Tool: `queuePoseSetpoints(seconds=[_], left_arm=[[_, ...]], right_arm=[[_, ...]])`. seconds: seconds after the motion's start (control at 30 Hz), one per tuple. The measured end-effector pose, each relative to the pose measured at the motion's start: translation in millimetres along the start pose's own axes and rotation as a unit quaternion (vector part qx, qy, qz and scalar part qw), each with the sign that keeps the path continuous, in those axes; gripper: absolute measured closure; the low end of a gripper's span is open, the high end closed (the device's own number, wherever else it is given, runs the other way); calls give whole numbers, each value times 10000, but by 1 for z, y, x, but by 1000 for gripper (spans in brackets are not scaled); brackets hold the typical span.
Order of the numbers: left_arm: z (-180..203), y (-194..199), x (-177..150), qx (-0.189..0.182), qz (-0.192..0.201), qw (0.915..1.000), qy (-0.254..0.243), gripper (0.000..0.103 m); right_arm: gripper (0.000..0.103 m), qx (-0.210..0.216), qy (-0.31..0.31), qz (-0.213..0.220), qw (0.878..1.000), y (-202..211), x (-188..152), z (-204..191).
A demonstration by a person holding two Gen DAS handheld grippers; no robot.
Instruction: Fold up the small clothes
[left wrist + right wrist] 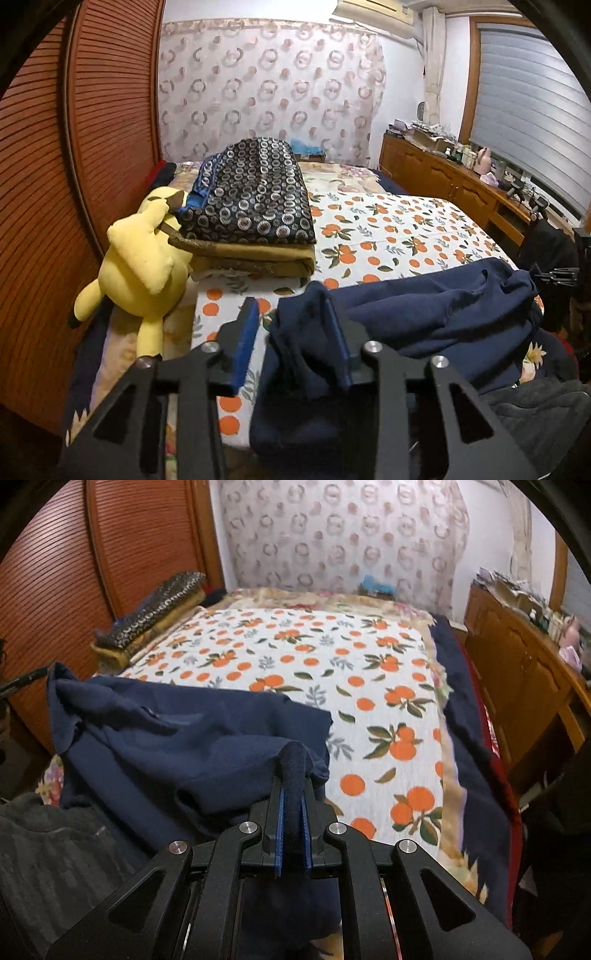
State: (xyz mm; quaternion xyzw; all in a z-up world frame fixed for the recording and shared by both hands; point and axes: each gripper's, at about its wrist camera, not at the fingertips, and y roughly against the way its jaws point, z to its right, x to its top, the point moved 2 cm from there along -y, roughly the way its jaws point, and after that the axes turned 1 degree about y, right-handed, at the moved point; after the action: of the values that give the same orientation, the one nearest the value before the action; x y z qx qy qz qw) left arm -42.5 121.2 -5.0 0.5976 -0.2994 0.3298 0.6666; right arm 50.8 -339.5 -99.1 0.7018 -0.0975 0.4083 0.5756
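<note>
A navy blue garment [424, 310] lies crumpled on the near part of an orange-print bed sheet [388, 229]. My left gripper [290, 306] stands open at the garment's left end. A bunch of the cloth rests against the right finger, and the left pad [245, 339] is apart from it, with the sheet showing in the gap. In the right wrist view the same garment [184, 738] spreads to the left over the sheet [314, 657]. My right gripper [293, 775] is shut on a raised fold of the garment's right edge, and cloth sticks up between its blue pads.
A yellow plush toy [140, 266] leans against a stack of folded blankets [255, 199] at the bed's left side, by a louvred wooden wardrobe [55, 184]. A cluttered wooden cabinet [443, 177] runs along the right. Dark grey clothing [55, 849] lies at the near edge.
</note>
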Motion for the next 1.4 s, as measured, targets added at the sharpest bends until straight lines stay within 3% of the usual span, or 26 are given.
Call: queuePoseSetpoints(seconds=[0.1, 0.3, 0.47, 0.77, 0.93, 1.07, 1.4], left_arm=[[-2, -3, 5, -37, 10, 10000, 16, 53], [-11, -21, 19, -32, 27, 10000, 15, 51], [-29, -47, 30, 167, -40, 9998, 119, 50], [-35, -113, 26, 152, -705, 9974, 35, 50], [-28, -127, 19, 89, -927, 9956, -132, 51], [-23, -133, 13, -162, -1164, 9929, -188, 51], [-20, -139, -9, -150, -1564, 9874, -194, 50]], right_arm=[[94, -90, 67, 31, 9999, 4, 4, 0], [85, -176, 191, 302, 9992, 20, 19, 0], [61, -363, 261, 603, 9972, 31, 40, 6], [57, -221, 322, 416, 9984, -25, 68, 13], [57, -99, 258, 120, 9995, -62, 67, 16], [57, 1, 148, -91, 9998, -81, 61, 21], [49, -35, 112, -297, 9995, -92, 51, 24]])
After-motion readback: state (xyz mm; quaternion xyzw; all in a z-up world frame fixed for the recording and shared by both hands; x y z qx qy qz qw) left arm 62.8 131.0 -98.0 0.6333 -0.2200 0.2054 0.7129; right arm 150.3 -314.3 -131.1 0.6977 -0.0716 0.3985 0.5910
